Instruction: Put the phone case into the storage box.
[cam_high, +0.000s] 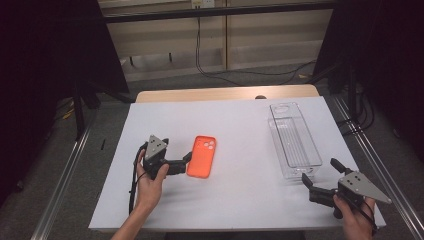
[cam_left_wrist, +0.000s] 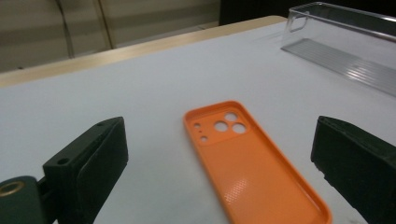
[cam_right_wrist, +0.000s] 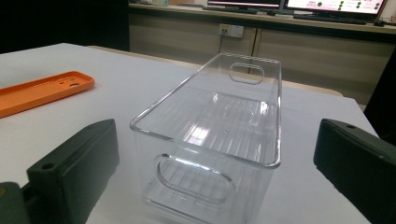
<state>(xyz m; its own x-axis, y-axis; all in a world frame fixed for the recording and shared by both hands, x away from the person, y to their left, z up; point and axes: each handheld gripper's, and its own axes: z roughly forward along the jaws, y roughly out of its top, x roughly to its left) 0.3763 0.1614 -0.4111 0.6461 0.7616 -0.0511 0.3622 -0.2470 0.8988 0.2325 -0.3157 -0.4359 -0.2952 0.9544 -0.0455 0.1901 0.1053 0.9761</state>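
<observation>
The orange case (cam_left_wrist: 250, 163) is being straddled by the left gripper's (cam_high: 189, 159) parted jaws, best centred before squeezing, while the right gripper (cam_high: 320, 175) is being held apart by the bin (cam_right_wrist: 219, 135).

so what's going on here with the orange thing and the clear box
A person holds a tool in each hand at a white table. The left tool has its open jaws either side of the near end of an orange phone case lying flat, not gripping it. The right tool sits open in front of an empty clear plastic bin. Nothing is lifted.
</observation>
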